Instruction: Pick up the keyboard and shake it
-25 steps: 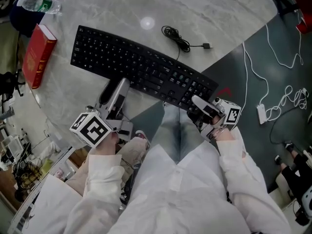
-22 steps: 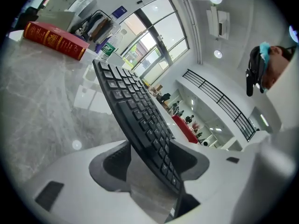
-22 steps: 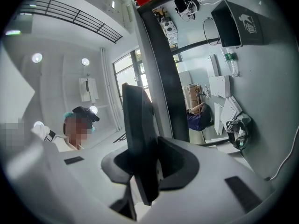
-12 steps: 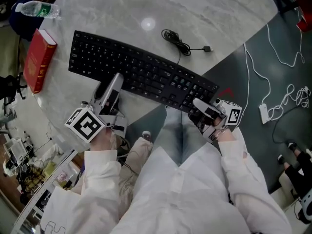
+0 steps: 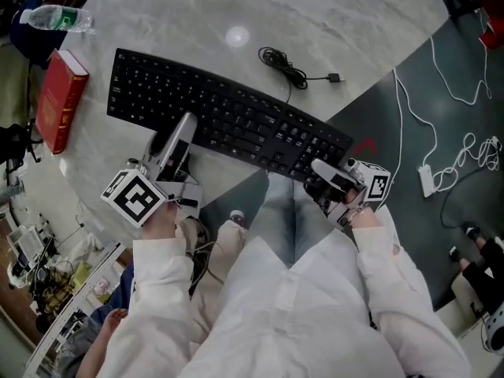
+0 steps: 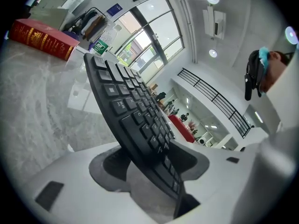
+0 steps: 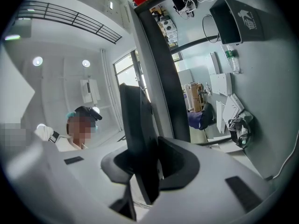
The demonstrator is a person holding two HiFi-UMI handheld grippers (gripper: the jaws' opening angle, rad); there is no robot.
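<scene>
**A:** Over the table [image 5: 331,22], in the head view, where is the keyboard [image 5: 228,120]?

**B:** You hold it by its near edge, with the left gripper [image 5: 181,132] mid-length and the right gripper [image 5: 321,172] at the end.

**A:** And in the left gripper view?

**B:** Your jaws are clamped on the edge, and the keyboard looks raised and tilted.

**A:** In the right gripper view?

**B:** The jaws are closed on it too. The lift looks done, but I can't tell whether you are shaking it.

Keyboard [image 5: 228,116] near rt corner hidden under rt claw [image 5: 322,176]

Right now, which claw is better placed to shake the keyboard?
Probably the left claw: it clamps the keyboard nearer its middle, while the right claw pinches only the end corner.
</scene>
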